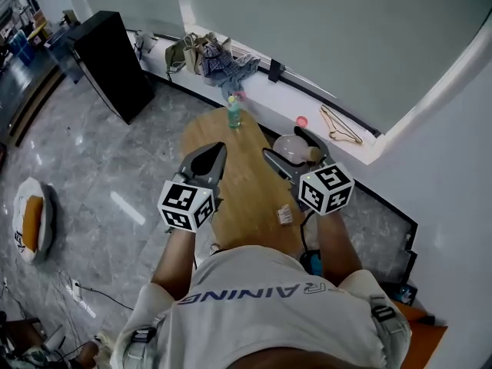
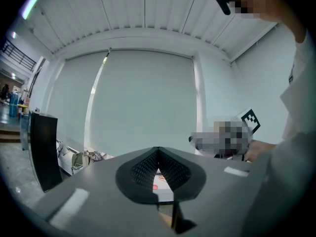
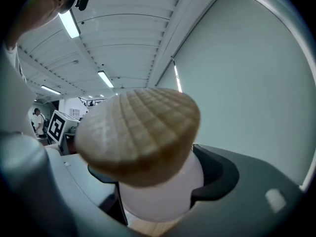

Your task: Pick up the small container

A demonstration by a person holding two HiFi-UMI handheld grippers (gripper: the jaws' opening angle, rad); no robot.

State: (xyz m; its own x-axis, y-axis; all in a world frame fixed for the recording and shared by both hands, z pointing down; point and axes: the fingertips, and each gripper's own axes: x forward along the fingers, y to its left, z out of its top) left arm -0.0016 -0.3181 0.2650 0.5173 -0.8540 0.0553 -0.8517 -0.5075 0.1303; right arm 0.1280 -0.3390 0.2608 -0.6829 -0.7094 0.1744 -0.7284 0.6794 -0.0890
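The small container (image 1: 290, 149) has a pale translucent body (image 3: 163, 196) and a wooden shell-shaped lid (image 3: 138, 132). My right gripper (image 1: 284, 143) is shut on it, the jaws standing wide on either side of the body. It is held above the right edge of the wooden table (image 1: 246, 183). In the right gripper view the lid fills the middle and hides the jaw tips of the right gripper (image 3: 158, 181). My left gripper (image 1: 214, 154) hovers over the table's left side with nothing in it. In its own view the left gripper (image 2: 158, 154) shows its jaws meeting.
On the table stand a green bottle (image 1: 234, 112) at the far end and a small packet (image 1: 285, 214) near me. The window sill behind holds a pink cap (image 1: 301, 121), a hanger (image 1: 338, 125) and bags (image 1: 207, 56). A black cabinet (image 1: 115, 64) stands at the left.
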